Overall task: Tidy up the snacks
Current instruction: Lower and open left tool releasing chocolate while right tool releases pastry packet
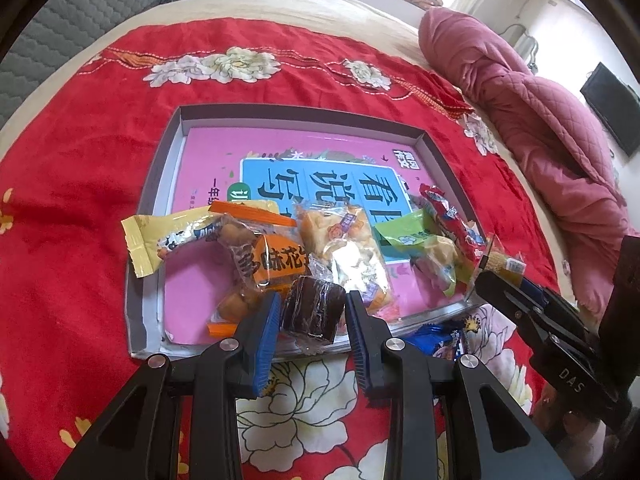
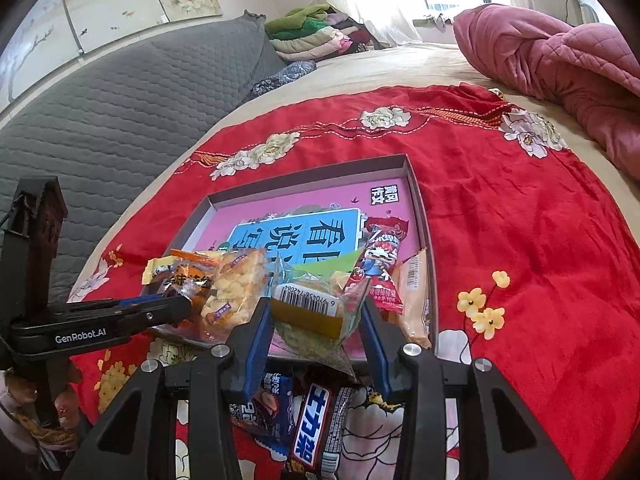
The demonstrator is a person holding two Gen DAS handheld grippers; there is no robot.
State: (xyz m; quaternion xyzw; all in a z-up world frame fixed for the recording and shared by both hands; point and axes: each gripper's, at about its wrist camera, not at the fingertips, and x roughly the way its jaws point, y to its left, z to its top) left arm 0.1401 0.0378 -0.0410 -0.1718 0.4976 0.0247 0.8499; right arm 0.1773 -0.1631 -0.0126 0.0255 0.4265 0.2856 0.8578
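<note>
A grey shallow box (image 1: 154, 204) with a pink book inside lies on the red floral cloth and holds several wrapped snacks at its near end. My left gripper (image 1: 312, 320) is shut on a dark brown cake in clear wrap (image 1: 314, 312), just over the box's near rim. My right gripper (image 2: 316, 316) is shut on a clear packet with a yellow barcode label (image 2: 310, 308), above the near edge of the box (image 2: 420, 200). It also shows at the right of the left wrist view (image 1: 504, 280). A Snickers bar (image 2: 314, 424) and a blue packet (image 2: 272, 400) lie on the cloth below the right gripper.
The red cloth (image 1: 72, 240) covers a beige bed. A pink quilt (image 1: 540, 128) is heaped at the far right, a grey quilted headboard (image 2: 100, 120) stands at the left. Folded clothes (image 2: 316, 32) sit at the back. A blue packet (image 1: 444, 340) lies outside the box.
</note>
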